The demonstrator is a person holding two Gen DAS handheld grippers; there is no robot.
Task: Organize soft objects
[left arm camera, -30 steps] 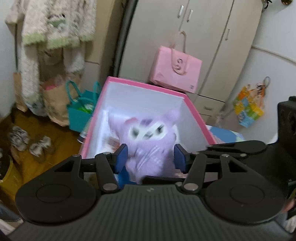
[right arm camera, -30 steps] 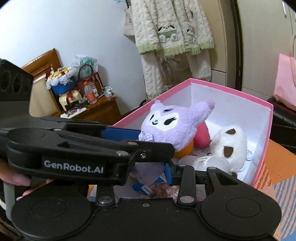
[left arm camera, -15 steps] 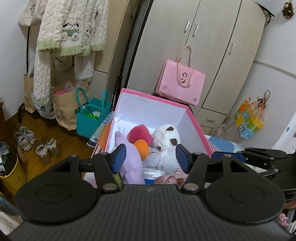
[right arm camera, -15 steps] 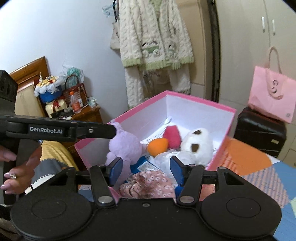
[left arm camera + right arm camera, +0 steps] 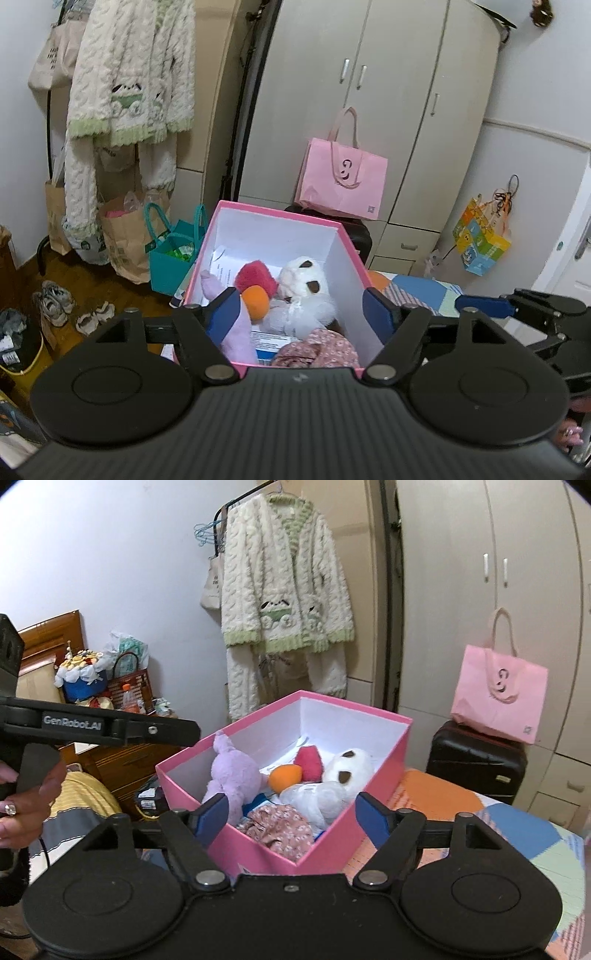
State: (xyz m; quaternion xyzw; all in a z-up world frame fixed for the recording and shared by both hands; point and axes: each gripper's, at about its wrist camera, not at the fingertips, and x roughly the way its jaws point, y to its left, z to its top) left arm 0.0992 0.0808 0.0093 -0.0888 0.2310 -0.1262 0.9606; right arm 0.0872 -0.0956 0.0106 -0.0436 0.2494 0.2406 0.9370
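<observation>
Left wrist view: both tongs empty above the pink box (image 5: 258,214).
Left tongs (image 5: 301,308) and right tongs (image 5: 291,810) tilt downward, jaws just opened wide; the purple plush (image 5: 231,771) lies in the box ahead, below them.

A pink box (image 5: 332,845) with white inner walls holds a lilac plush (image 5: 232,771), a white plush with brown patches (image 5: 347,764), an orange ball (image 5: 284,777), a magenta pompom (image 5: 309,762) and pink floral cloth (image 5: 277,825). The bedspread (image 5: 517,834) is patchwork orange, blue and green.
</observation>
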